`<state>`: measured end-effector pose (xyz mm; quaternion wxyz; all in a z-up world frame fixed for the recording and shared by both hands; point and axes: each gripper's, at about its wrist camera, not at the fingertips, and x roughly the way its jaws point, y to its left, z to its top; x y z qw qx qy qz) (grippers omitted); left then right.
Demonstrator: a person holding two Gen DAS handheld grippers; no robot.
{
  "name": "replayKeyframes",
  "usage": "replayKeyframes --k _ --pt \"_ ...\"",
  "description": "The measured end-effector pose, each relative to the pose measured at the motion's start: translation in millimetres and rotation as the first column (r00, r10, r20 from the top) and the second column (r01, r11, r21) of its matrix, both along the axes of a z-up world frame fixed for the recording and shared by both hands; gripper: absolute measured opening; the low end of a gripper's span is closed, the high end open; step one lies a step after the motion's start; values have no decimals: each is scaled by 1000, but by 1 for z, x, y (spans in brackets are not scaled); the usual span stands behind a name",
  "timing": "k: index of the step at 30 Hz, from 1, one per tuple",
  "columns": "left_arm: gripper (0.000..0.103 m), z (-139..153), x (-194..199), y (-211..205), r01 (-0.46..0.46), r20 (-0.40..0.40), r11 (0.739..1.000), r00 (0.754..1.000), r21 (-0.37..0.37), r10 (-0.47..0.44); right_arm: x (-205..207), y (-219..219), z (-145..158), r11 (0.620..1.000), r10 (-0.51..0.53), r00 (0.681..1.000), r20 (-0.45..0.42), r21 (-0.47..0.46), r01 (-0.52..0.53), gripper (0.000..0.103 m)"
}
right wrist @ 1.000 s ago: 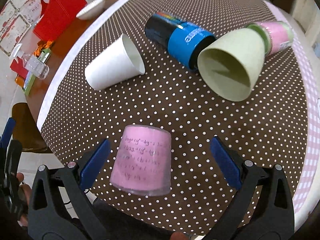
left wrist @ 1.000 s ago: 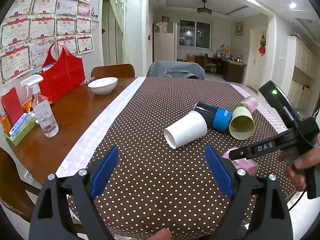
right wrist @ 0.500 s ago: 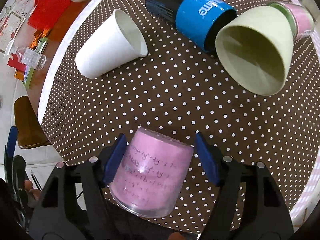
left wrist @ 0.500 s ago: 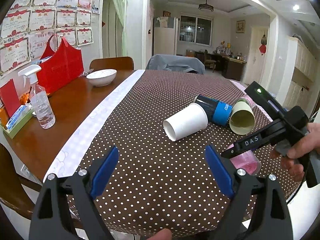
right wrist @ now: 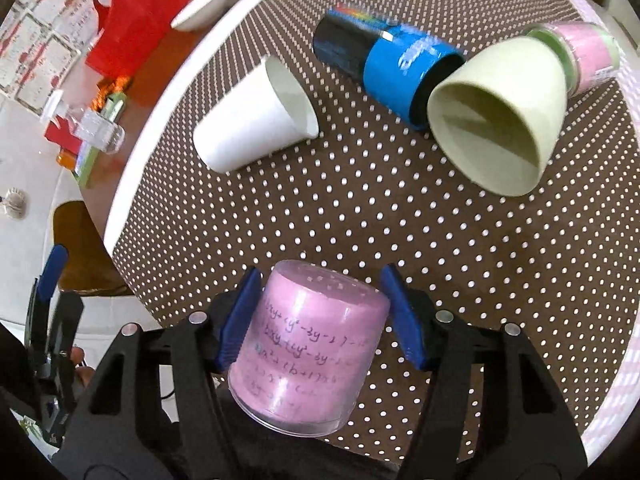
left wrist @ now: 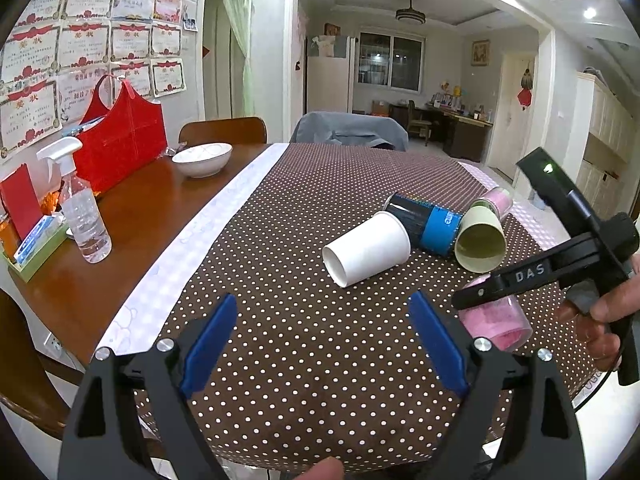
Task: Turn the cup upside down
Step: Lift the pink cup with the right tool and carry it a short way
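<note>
A pink cup with handwriting sits between the blue pads of my right gripper, which is shut on its sides. The cup is held off the dotted tablecloth, tilted, its closed base pointing away from the camera. In the left wrist view the same pink cup shows under the right gripper's black arm at the table's right edge. My left gripper is open and empty above the front of the table.
A white paper cup, a blue and black can, a pale green cup and a pink jar lie on their sides. A white bowl, spray bottle and red bag stand on the wooden tabletop at left.
My right gripper closed on the pink cup and lifted it off the cloth, tilting it. The left gripper stayed open and nearly still.
</note>
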<state>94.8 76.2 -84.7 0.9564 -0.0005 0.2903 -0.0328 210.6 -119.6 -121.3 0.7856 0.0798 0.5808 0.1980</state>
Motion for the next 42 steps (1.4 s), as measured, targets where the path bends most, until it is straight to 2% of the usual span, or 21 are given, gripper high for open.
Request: replayKeyframes --k 5,7,10,14,17,18,21,24,28,32,39,42 --pt "87 6 -2 -3 -4 12 1000 1000 9 4 -18 0 25 999 -33 985 167 12 31 61" --pt "87 9 -3 -3 -6 17 1000 1000 8 6 -28 -3 35 999 -51 968 247 8 50 61" --pt "87 13 -5 -6 -6 28 1000 1000 8 6 -47 -7 47 996 -84 925 371 11 86 61" --pt "87 19 -7 -9 -5 43 1000 999 9 5 -69 -7 52 989 -118 838 533 -11 147 62" --pt "87 20 -8 -13 -3 47 1000 999 11 3 -84 -2 50 978 -129 740 660 -38 204 62" --pt "87 20 -8 -15 -1 48 1000 999 14 1 -89 -9 50 975 -132 719 682 -40 218 62" --pt "87 20 -10 -18 3 47 1000 999 20 -4 -99 -4 42 961 -134 630 765 -56 272 62" --pt "87 18 -10 -20 5 44 1000 999 23 -6 -104 2 30 950 -140 579 803 -57 308 62" --pt "87 15 -10 -22 6 36 1000 999 25 -7 -107 12 11 929 -119 527 842 -93 359 62" --pt "87 13 -9 -21 7 30 1000 1000 25 -8 -107 20 -4 909 -77 514 855 -152 389 62" --pt "87 8 -9 -20 4 16 1000 1000 20 -4 -108 33 -18 888 3 526 851 -245 390 62" --pt "87 7 -9 -20 5 15 1000 1000 20 -5 -108 36 -21 885 25 543 839 -270 378 62"
